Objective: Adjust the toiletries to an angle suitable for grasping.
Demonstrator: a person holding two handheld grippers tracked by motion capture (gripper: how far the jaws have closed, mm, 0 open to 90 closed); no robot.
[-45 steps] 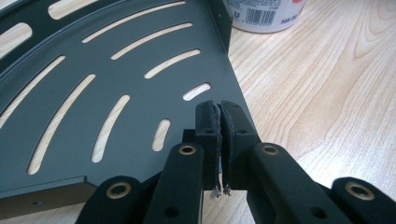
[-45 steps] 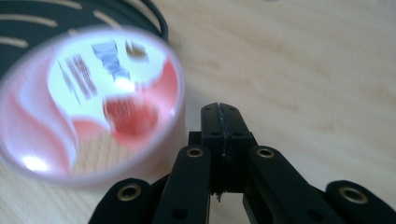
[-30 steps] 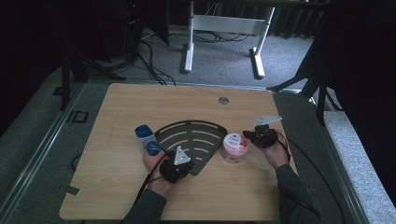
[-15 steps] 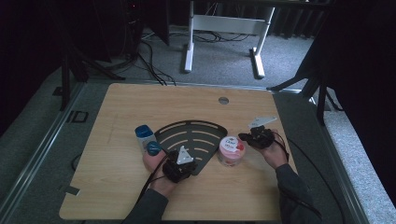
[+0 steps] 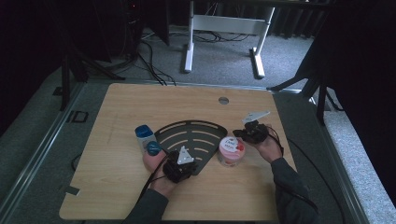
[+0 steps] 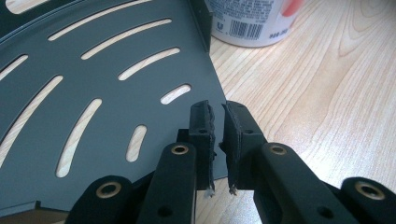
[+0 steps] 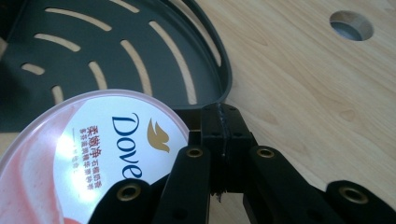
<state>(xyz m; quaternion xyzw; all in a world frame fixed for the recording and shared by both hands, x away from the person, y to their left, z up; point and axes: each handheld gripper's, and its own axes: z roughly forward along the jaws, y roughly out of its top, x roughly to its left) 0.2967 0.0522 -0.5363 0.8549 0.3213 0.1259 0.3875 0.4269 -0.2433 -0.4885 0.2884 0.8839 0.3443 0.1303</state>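
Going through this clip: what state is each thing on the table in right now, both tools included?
Left tool: jaws a narrow gap apart, straddling the tray's edge, not pressing.
Right tool: shut, nothing between its jaws, beside the jar.
Black slotted tray: flat on the table, empty.
Dove jar: upright, lid on, beside the tray.
Blue-and-white bottle: by the tray's left edge, outside it.

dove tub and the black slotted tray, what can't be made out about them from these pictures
- Dove tub: in the right gripper view the bottom and left edges cut it off, and the right claw, shut, covers its rim.
- Dove tub's side print: cut off by the top edge in the left gripper view.
- Black slotted tray: its near corner sits under the left claw in the high view.
- Blue-capped bottle: label too small in the high view.
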